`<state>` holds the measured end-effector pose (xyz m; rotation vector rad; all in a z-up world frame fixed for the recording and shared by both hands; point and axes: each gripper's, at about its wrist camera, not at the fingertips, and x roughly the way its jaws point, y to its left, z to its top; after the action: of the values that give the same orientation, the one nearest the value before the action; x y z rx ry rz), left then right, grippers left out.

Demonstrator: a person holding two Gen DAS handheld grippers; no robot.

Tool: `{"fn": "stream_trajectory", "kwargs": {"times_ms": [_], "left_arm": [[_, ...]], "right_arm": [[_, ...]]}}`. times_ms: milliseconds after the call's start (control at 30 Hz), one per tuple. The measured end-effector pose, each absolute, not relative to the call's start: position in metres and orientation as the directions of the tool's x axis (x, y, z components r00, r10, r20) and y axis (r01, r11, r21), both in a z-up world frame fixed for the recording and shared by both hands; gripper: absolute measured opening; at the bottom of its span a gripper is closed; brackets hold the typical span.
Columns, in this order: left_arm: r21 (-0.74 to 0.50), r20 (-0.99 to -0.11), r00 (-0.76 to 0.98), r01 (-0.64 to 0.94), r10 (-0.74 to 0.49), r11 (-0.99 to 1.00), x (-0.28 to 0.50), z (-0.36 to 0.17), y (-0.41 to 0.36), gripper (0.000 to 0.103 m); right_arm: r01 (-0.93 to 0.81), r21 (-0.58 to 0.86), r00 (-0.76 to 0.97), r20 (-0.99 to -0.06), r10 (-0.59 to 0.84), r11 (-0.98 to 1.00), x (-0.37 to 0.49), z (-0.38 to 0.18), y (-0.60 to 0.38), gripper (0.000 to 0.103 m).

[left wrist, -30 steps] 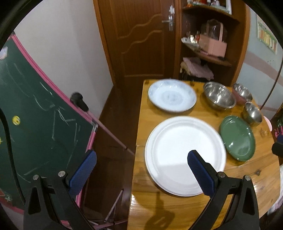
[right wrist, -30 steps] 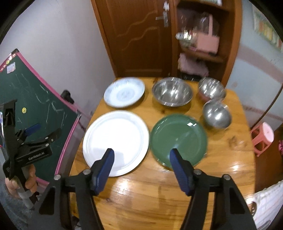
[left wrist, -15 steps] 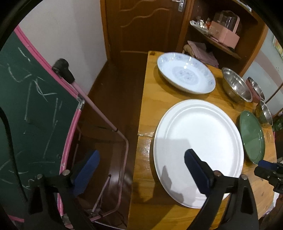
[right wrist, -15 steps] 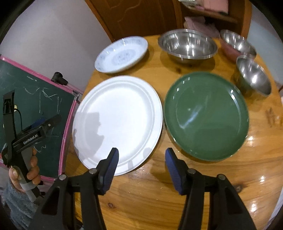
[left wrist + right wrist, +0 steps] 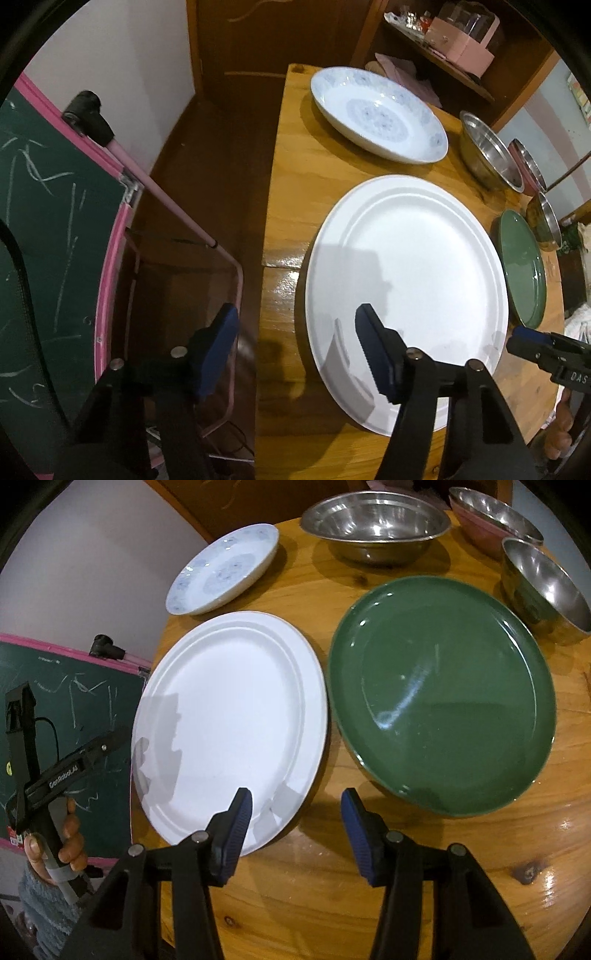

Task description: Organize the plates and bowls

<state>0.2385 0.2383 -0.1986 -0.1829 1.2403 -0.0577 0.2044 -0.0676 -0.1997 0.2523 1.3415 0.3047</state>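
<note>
A large white plate (image 5: 406,266) (image 5: 229,716) lies on the wooden table (image 5: 332,886), beside a green plate (image 5: 443,690) (image 5: 522,266). A blue-patterned white dish (image 5: 376,114) (image 5: 225,568) sits behind them. A large steel bowl (image 5: 375,520) (image 5: 487,158) and two smaller steel bowls (image 5: 543,587) stand at the back. My left gripper (image 5: 295,336) is open, straddling the white plate's left rim at the table edge. My right gripper (image 5: 295,812) is open, low over the white plate's near right rim.
A green chalkboard (image 5: 44,229) with a pink frame stands left of the table. A wooden door and a shelf with a pink box (image 5: 461,48) are behind. One small steel bowl sits in a pink bowl (image 5: 480,517).
Both grippers have moved down and closer to the white plate. The left one now straddles its left rim; the right one is near its front rim. The plates have not moved.
</note>
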Motion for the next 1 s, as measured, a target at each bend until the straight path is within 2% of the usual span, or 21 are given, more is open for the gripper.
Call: {"fn": "stream_trajectory", "kwargs": {"times_ms": [133, 400, 633, 733, 867, 900, 1000], "left_arm": [[-0.191, -0.940, 0.300, -0.057, -0.165, 0.980, 0.244, -0.206, 0.240, 0.051], [-0.205, -0.944, 0.275, -0.058, -0.182, 0.977, 0.257, -0.214, 0.241, 0.045], [-0.195, -0.951, 0.252, -0.050, -0.177, 0.979, 0.265, -0.219, 0.234, 0.042], [-0.194, -0.953, 0.245, -0.042, -0.178, 0.980, 0.268, -0.219, 0.230, 0.036], [-0.207, -0.953, 0.232, -0.036, -0.193, 0.978, 0.272, -0.220, 0.227, 0.021], [-0.205, -0.954, 0.232, -0.037, -0.191, 0.978, 0.272, -0.219, 0.227, 0.021], [-0.192, -0.955, 0.237, -0.038, -0.178, 0.981, 0.271, -0.218, 0.225, 0.021]], "right_arm": [[-0.055, 0.364, 0.193, -0.910, 0.368, 0.930, 0.211, -0.206, -0.068, 0.050], [-0.046, 0.359, 0.195, -0.912, 0.361, 0.932, 0.224, -0.215, -0.065, 0.050], [-0.050, 0.359, 0.196, -0.912, 0.362, 0.932, 0.230, -0.217, -0.066, 0.041], [-0.052, 0.347, 0.197, -0.916, 0.350, 0.936, 0.231, -0.218, -0.065, 0.035], [-0.061, 0.329, 0.201, -0.921, 0.334, 0.942, 0.233, -0.219, -0.065, 0.025], [-0.064, 0.327, 0.200, -0.921, 0.333, 0.943, 0.233, -0.220, -0.065, 0.022], [-0.071, 0.321, 0.202, -0.923, 0.329, 0.944, 0.234, -0.220, -0.063, 0.021]]}}
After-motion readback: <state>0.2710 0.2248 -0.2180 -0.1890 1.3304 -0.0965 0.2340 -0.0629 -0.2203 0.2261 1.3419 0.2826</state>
